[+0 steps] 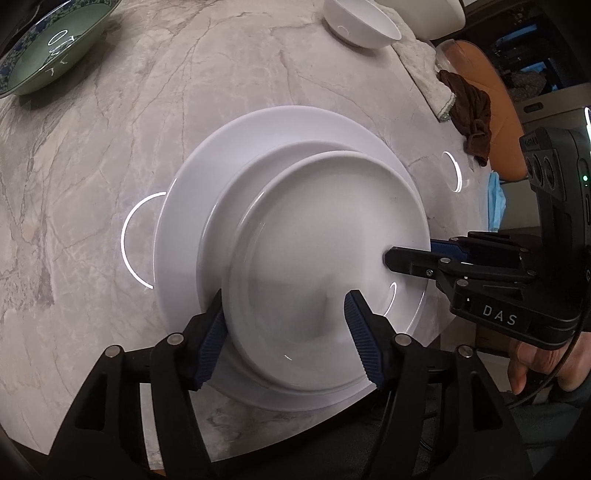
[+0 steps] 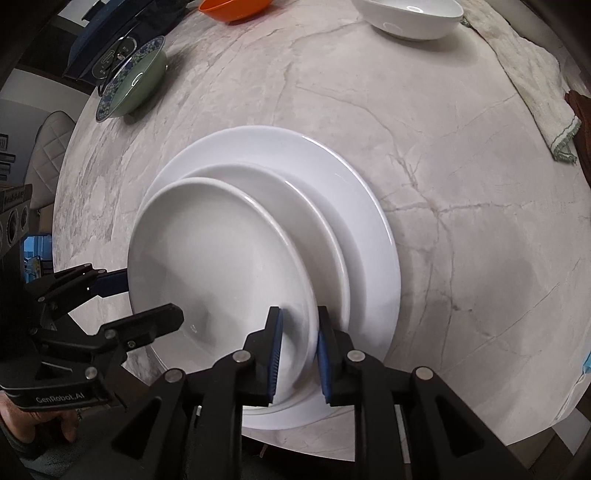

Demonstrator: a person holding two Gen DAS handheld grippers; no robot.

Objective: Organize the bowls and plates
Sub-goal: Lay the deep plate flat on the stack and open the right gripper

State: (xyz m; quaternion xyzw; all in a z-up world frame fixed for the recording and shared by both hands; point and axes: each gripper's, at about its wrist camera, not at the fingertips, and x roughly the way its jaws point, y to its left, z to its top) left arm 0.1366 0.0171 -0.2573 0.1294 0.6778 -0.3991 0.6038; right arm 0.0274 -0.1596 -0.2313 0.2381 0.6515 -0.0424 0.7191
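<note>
My left gripper [image 1: 286,314] stands wide, straddling the top plate [image 1: 328,266] rim without pressing. Right gripper [image 2: 298,349] narrow around that rim; contact unclear. Lower plates [image 2: 369,229] mostly hidden.

"DAS" stands on the right claw [image 1: 406,260]; "GenRobot.AI" on the left claw [image 2: 147,295].

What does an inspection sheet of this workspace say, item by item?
Surface: marble table.
Job's things: three white plates stacked, top plate off-centre; white bowl, green bowl and orange bowl stand apart.
Clutter: white towel, brown cloth at the edge.
Tongs: left tongs open over top plate; right tongs slightly open astride its rim.
Cables: black cable below left tongs.
Surroundings: tan seat beside table.
</note>
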